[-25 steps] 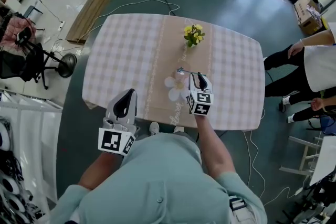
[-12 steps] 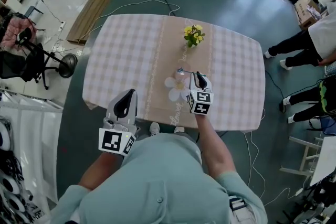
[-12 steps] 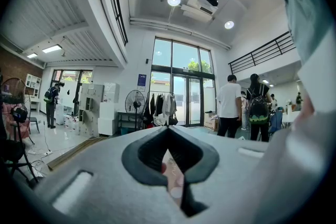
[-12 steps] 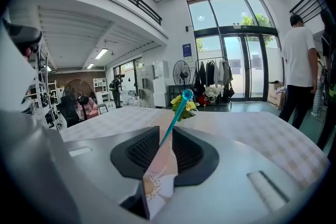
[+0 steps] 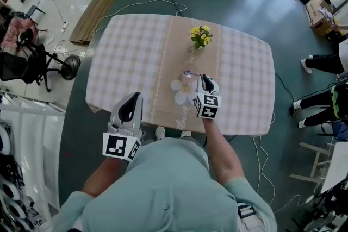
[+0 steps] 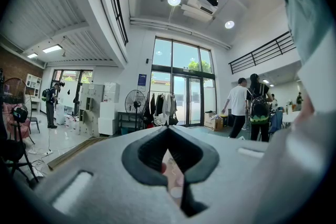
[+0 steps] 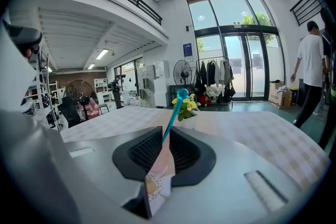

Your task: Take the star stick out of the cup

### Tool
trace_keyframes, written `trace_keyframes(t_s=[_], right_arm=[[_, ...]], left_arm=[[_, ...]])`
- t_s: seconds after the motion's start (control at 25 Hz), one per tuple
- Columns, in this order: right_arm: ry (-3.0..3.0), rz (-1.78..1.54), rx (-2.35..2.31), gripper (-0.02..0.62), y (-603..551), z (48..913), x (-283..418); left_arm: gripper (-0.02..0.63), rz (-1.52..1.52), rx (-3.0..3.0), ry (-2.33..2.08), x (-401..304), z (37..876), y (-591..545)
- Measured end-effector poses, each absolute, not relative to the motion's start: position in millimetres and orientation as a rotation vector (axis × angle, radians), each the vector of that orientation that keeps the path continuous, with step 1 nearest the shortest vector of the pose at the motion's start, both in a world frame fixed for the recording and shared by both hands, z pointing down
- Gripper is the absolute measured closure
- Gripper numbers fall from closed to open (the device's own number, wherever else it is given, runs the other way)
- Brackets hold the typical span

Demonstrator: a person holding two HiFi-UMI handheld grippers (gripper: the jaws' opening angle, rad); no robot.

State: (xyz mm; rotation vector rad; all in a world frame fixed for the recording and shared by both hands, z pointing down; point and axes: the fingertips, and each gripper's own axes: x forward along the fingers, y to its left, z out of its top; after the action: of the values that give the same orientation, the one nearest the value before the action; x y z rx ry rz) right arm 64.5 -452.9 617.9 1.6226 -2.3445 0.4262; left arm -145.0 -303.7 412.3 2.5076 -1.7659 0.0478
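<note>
The star stick (image 7: 171,117) is a thin blue rod with a round tip, rising between the jaws of my right gripper (image 7: 164,140). Those jaws have just been closing and now pinch the stick. In the head view the right gripper (image 5: 205,81) hovers over a white flower-shaped mat (image 5: 178,93) on the table, and the stick's top (image 5: 188,73) pokes out to its left. The cup is mostly hidden by the gripper. My left gripper (image 5: 129,108) is held off the table's near left edge, shut and with nothing in it (image 6: 168,136).
The table (image 5: 130,46) has a checked cloth with a plain runner down the middle. A small vase of yellow flowers (image 5: 200,36) stands at the far side, beyond the stick. People's legs (image 5: 326,62) show at the right edge; chairs and cables lie around the floor.
Neither gripper has shifted. The people standing at the right of the table have walked further right, mostly out of the picture.
</note>
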Motion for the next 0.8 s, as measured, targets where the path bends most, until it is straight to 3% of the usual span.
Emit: trace_keyframes(t_s=[0.8], right_arm=[[-2.393, 0.44, 1.583, 0.58, -452.1, 609.9, 51.5]], left_arm=[[0.601, 0.041, 2.51, -1.764, -147.8, 414.6, -306.1]])
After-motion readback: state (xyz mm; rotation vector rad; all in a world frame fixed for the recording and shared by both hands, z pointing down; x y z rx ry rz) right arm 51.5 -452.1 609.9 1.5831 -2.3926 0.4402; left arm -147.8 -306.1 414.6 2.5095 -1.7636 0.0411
